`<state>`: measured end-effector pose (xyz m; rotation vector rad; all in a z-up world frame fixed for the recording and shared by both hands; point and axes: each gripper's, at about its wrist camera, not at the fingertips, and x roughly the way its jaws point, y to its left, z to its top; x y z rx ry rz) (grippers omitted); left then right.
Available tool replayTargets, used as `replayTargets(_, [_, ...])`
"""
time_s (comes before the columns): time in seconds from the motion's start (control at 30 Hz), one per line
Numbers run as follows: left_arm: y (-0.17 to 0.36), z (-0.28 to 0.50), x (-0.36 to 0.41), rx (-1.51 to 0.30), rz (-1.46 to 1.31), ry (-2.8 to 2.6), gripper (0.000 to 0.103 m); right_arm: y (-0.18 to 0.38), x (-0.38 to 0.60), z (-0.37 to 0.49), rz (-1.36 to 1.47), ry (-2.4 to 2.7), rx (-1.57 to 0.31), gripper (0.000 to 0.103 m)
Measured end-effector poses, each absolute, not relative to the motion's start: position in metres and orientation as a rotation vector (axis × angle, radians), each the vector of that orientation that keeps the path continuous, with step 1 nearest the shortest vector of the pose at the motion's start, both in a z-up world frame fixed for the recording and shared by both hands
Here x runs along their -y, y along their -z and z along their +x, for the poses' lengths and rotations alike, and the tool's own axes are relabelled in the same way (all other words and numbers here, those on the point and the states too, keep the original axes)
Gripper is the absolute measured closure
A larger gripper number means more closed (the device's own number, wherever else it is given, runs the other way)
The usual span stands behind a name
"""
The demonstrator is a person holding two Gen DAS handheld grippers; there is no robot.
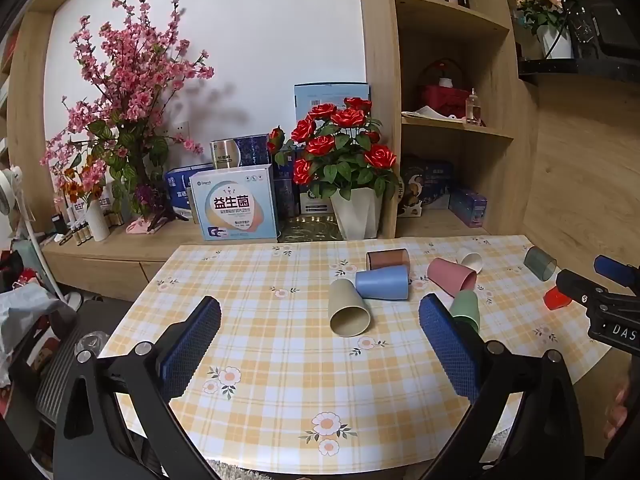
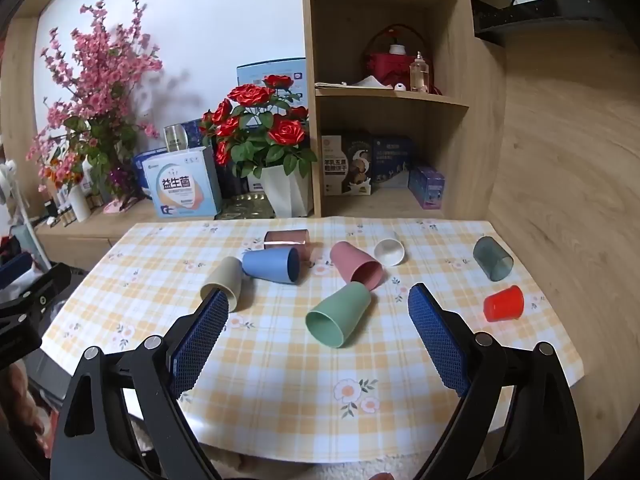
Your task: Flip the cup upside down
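Several cups lie on their sides on the checked tablecloth (image 2: 280, 380): beige (image 1: 348, 310) (image 2: 224, 282), blue (image 1: 382, 283) (image 2: 272, 265), brown (image 1: 388, 258) (image 2: 287, 240), pink (image 1: 452, 276) (image 2: 358, 266), green (image 1: 466, 309) (image 2: 338, 314), white (image 2: 389, 251), grey translucent (image 2: 493, 258) (image 1: 540, 263). A red cup (image 2: 504, 303) (image 1: 556, 300) sits mouth down. My left gripper (image 1: 320, 344) is open and empty, above the table in front of the beige cup. My right gripper (image 2: 318, 336) is open and empty, with the green cup between its fingers' lines.
A white pot of red roses (image 1: 356, 216) and boxes (image 1: 234, 208) stand on the wooden counter behind the table. Wooden shelves (image 2: 384, 92) rise at the back right. A pink blossom arrangement (image 1: 120, 120) stands at the left. Clutter lies left of the table.
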<state>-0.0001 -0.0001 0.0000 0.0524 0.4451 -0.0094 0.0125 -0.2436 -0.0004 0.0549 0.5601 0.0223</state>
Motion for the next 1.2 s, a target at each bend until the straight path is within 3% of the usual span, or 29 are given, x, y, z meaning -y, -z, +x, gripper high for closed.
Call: replayTargets(1.2, [0.0011, 0.0010, -0.0011, -0.449, 0.040, 0.009, 0.006, 0.0036, 0.2448, 0.0147, 0.058, -0.026, -0.569, 0.015])
